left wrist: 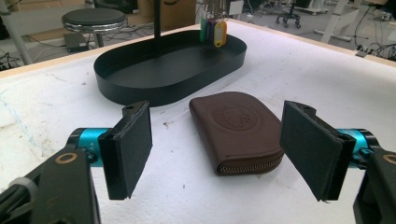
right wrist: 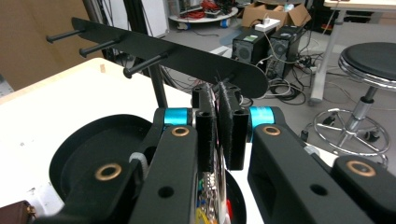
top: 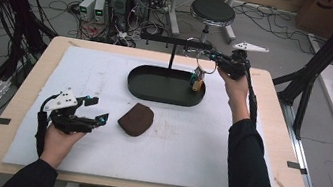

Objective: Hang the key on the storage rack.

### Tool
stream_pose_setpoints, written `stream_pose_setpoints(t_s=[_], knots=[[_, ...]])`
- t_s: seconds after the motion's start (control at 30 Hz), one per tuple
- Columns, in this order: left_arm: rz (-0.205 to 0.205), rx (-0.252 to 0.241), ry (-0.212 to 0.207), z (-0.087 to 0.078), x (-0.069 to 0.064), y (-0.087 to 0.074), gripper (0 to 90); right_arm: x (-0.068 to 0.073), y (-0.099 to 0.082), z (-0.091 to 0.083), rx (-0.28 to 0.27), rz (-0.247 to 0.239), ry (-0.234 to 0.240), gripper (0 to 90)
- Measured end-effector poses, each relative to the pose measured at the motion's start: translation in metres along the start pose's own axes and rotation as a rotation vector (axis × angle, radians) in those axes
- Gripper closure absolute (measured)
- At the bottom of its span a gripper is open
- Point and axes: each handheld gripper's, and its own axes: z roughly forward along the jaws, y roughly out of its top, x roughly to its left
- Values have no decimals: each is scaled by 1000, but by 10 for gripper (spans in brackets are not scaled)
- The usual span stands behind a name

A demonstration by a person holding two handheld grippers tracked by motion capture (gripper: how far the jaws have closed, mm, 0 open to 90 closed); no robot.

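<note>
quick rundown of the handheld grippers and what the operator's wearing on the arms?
Both grippers, left gripper and right gripper, are black with cyan metal collars behind flat black padded jaws and brass-coloured pivot bushings. Each carries a pale grey three-cornered plate on top and trails a black cable. The person wears long black sleeves.

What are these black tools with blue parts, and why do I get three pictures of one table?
A person holds a two-jaw gripper in each hand. One picture comes from a camera above the table; the other two come from cameras riding on each gripper. The left gripper is open, aimed at a brown zipped wallet on the white mat. The right gripper is shut on a key bunch with coloured tags, at the black rack with pegs that stands in the black oval tray.
</note>
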Motion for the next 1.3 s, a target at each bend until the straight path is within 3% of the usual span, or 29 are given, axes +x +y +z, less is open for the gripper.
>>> stream_pose_setpoints(t_s=[0.3,0.4,0.43,0.47,0.5,0.63,0.73,0.83,0.9,1.1,1.17,1.3], knots=[[5,9,0,1,-1,-1,258,-3,1,-5,-3,4,-54,761],[9,10,-3,2,-1,0,258,-4,2,-10,-2,-4,-79,695],[10,11,-2,2,-1,0,258,-4,4,-14,-7,2,-91,625],[10,9,-1,2,-1,0,258,-4,4,-14,-7,2,-91,625],[11,9,1,2,-1,0,258,-3,6,-20,3,-12,-124,564],[15,10,3,2,0,0,258,1,9,-30,32,-65,-162,504],[18,11,2,1,0,0,258,2,11,-42,42,-41,-147,436],[17,7,6,0,0,1,258,7,9,-57,45,-78,-145,427],[21,4,6,-1,0,2,258,9,5,-67,52,-75,-136,417],[22,-2,7,0,1,4,258,14,-18,-102,57,-30,-106,366],[17,-4,10,0,0,5,258,15,-21,-106,57,-25,-104,368],[21,-8,11,1,-1,7,258,26,-41,-130,21,-36,-65,374]])
